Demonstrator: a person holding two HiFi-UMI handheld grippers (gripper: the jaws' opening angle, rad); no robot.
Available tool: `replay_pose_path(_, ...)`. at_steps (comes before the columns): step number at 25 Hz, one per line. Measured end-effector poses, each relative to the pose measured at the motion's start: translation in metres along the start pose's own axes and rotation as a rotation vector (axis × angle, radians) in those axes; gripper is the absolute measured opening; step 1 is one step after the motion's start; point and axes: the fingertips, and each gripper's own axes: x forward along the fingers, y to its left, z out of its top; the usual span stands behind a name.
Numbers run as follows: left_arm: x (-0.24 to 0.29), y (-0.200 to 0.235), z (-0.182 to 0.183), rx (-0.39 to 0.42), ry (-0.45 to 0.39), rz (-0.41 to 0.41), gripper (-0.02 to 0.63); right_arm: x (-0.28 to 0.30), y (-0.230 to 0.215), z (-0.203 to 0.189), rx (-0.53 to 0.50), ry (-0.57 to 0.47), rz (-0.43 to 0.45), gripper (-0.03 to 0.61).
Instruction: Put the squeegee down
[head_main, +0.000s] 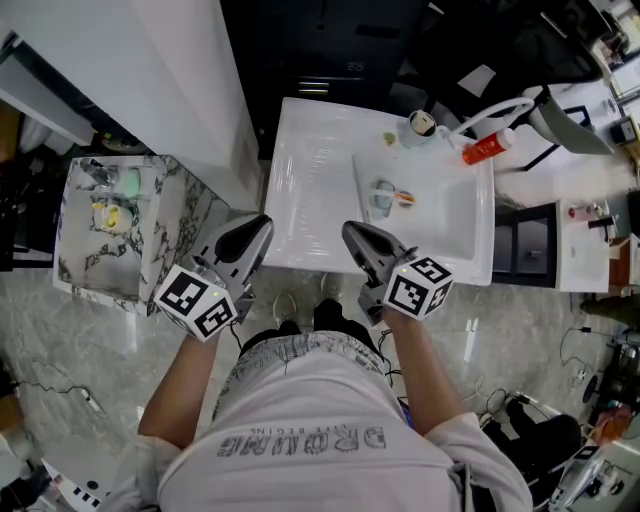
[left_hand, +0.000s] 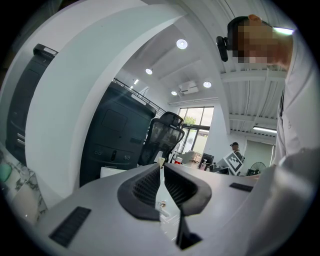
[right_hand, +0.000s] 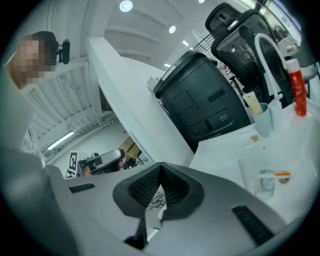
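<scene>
- My left gripper has its dark ribbed pads pressed together with nothing between them. It hovers level, just off the near edge of the glossy white rectangular sink.
- My right gripper is likewise fully closed and empty, tipped slightly down toward the basin.
- What I take for the squeegee, a pale grey-green looped tool, lies flat on the basin's recessed floor with an orange bit just beside it (too small for me to be certain).
- With both hands free and held clear of the sink, I judge the put-down done. Lying flat in the recess should keep the tool from sliding off.
- A red plastic bottle and a white cup stand at the far rim, apart from it.
</scene>
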Motion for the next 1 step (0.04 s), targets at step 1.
replay_pose_path(1,0.0003,0.0001,-0.0005,0.000,-0.002,-0.002,0.040,0.0002,-0.0002,0.0000,0.000,0.001,0.000,0.006)
